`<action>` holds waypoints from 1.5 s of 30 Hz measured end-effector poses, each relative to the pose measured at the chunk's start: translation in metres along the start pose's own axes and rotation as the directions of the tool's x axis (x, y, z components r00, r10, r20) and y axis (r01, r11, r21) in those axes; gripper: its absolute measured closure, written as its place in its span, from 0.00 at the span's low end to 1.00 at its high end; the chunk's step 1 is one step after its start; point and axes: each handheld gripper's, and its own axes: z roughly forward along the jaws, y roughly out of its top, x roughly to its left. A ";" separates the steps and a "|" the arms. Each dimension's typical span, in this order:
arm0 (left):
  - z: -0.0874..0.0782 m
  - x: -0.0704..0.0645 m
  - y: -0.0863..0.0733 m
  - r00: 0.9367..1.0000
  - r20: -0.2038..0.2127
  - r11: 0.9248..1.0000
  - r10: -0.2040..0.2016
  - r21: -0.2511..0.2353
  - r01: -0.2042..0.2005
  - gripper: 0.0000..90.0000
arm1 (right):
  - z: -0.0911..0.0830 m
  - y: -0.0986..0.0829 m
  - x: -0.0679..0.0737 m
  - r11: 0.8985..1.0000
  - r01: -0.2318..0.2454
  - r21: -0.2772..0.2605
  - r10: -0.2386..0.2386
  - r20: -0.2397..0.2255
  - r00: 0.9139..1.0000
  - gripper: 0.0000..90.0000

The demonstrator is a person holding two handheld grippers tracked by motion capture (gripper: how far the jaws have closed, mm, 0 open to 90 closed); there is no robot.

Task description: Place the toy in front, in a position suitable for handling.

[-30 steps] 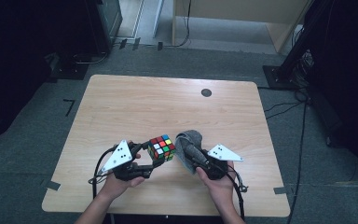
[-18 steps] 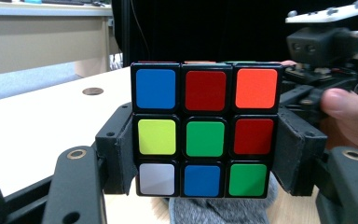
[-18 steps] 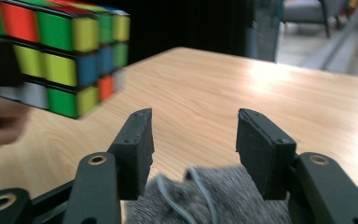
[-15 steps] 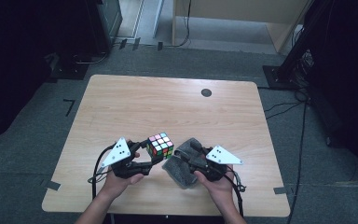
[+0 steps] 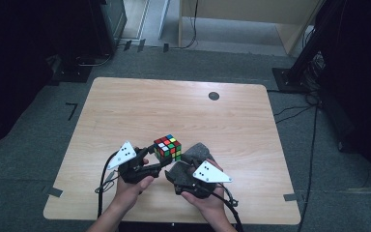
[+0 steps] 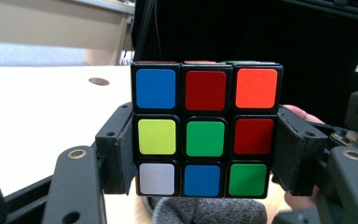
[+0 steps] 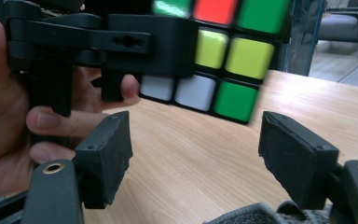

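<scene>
With the grey cloth (image 5: 196, 155) now pulled off it, the puzzle cube (image 5: 168, 148) hangs above the tabletop (image 5: 183, 108), clamped in the left tool (image 6: 205, 154); the right tool (image 7: 193, 154) gapes empty, wiping apparently paused.

Lab or studio space: bare wooden table (image 5: 183, 104) on grey carpet (image 5: 38, 154), black equipment stands (image 5: 309, 48), floor cables (image 5: 314, 140).

Right gripper view: cube (image 7: 214, 56) top cut off, blurred, partly behind left gripper (image 7: 140, 42). Grey cloth (image 7: 247, 215) clipped at bottom edge.
</scene>
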 end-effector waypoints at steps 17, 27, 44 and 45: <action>0.015 -0.017 -0.015 0.996 0.041 0.997 -0.076 0.016 0.075 0.37 | -0.001 -0.006 0.006 0.998 0.032 -0.052 -0.022 0.176 0.984 0.38; -0.009 0.007 0.008 0.999 0.032 0.998 -0.004 -0.067 0.006 0.17 | -0.006 -0.006 -0.017 0.999 0.000 0.036 -0.006 0.169 0.986 0.38; 0.012 -0.013 -0.022 0.868 0.004 0.854 0.496 0.178 -0.489 0.15 | -0.025 0.021 -0.034 0.977 -0.164 0.138 0.169 -0.025 0.985 0.38; 0.013 -0.013 -0.023 0.861 -0.001 0.847 0.509 0.176 -0.501 0.15 | -0.024 0.021 -0.033 0.975 -0.169 0.148 0.175 -0.029 0.984 0.38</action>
